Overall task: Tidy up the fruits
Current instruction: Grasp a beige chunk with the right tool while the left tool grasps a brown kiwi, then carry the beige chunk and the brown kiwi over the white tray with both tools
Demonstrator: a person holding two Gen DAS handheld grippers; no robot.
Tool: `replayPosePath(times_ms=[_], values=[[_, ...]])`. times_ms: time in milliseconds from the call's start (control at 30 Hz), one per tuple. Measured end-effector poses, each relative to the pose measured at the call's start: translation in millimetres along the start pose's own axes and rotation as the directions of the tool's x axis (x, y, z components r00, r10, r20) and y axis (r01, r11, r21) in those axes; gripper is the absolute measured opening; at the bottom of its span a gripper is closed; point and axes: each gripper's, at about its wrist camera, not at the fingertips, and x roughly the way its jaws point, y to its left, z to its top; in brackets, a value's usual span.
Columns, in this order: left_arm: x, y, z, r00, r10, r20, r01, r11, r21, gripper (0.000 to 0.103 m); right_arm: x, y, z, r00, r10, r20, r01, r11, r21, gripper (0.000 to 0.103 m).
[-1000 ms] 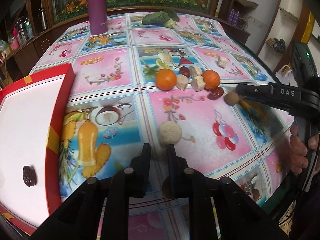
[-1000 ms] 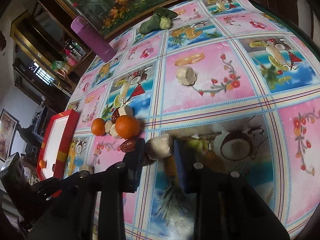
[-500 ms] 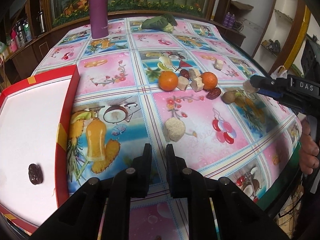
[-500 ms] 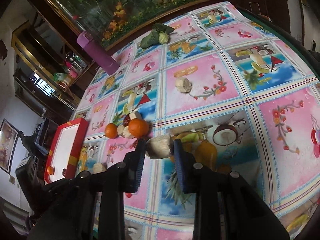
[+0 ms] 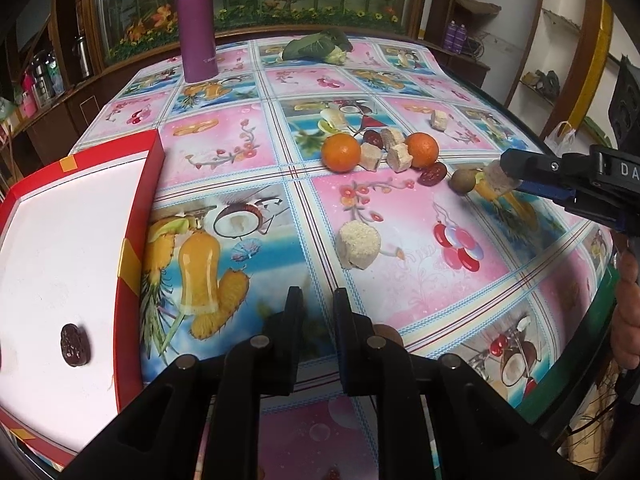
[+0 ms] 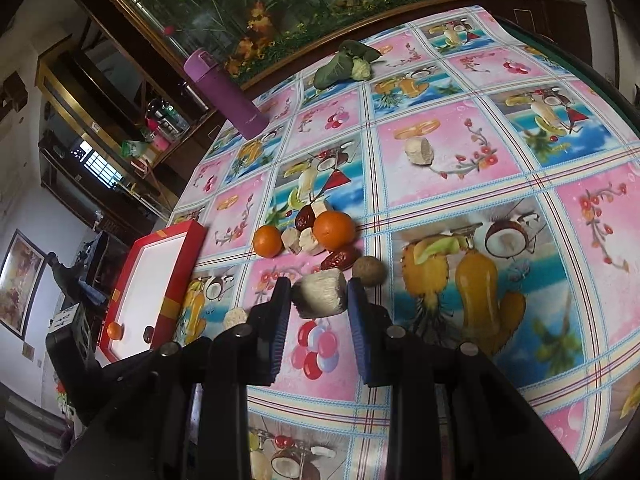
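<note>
Left wrist view: two oranges [image 5: 341, 152], three dates [image 5: 74, 345], one in the red tray [image 5: 138, 216]. The left gripper [image 5: 316, 308] hangs nearly closed, empty, over the fruit-print cloth [image 5: 400, 280]. Right wrist view: the right gripper [image 6: 318, 300] clamps a pale chunk [image 6: 319, 293] above the cloth; only here a third orange [image 6: 114, 330] shows in the tray.
</note>
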Motion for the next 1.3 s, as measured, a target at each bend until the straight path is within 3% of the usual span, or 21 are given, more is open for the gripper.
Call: replayPosePath(times_ms=[167, 333, 600, 733, 833, 900, 933, 1000, 1200, 1300], values=[[-7.5, 4.1, -3.6, 1.000, -0.001, 0.012, 0.000, 1.000, 0.013, 0.050, -4.1, 0.1, -5.7, 1.000, 0.022, 0.007, -0.022, 1.000, 0.004, 0.030], [-16.1, 15.8, -8.1, 0.999, 0.007, 0.034, -0.007, 1.000, 0.005, 0.054, -9.6, -5.9, -9.7, 0.999, 0.036, 0.022, -0.036, 0.999, 0.019, 0.030], [-13.3, 18.7, -5.2, 1.000, 0.015, 0.012, -0.015, 1.000, 0.000, 0.054, -4.7, -20.6, -14.0, 0.998, 0.057, 0.005, -0.057, 0.997, 0.061, 0.030], [-28.5, 0.7, -6.7, 0.999, -0.040, 0.035, 0.038, 0.998, 0.060, 0.054, -5.2, -21.5, -15.2, 0.998, 0.061, 0.009, -0.062, 0.997, 0.055, 0.030], [-26.8, -15.6, -10.5, 0.999, -0.031, 0.034, 0.026, 0.992, 0.123, 0.054, -7.4, -24.9, -15.6, 0.998, 0.063, 0.015, -0.064, 0.996, 0.062, 0.030], [-16.3, -22.2, -14.1, 1.000, -0.030, 0.004, 0.029, 0.989, 0.145, 0.046, -6.5, -26.6, -16.3, 0.998, 0.064, 0.012, -0.065, 0.996, 0.063, 0.030], [-11.8, -23.0, -15.4, 0.999, -0.041, -0.013, 0.043, 0.988, 0.145, 0.031, -4.9, -26.3, -16.8, 0.998, 0.062, 0.010, -0.063, 0.996, 0.063, 0.030], [-8.9, -23.4, -18.3, 0.999, -0.051, -0.006, 0.051, 0.988, 0.142, 0.025, -0.1, -24.5, -18.9, 0.997, 0.072, -0.005, -0.071, 0.995, 0.065, 0.030], [-12.6, -13.6, -17.8, 0.998, -0.057, 0.010, 0.056, 0.992, 0.111, 0.025, 8.3, -9.3, -23.7, 0.997, 0.071, -0.031, -0.070, 0.997, 0.028, 0.030], [-33.4, -2.4, -12.9, 0.996, -0.042, 0.076, 0.035, 0.996, 0.086, 0.025, 13.1, 2.0, -25.1, 0.996, 0.072, -0.048, -0.072, 0.997, 0.005, 0.030]])
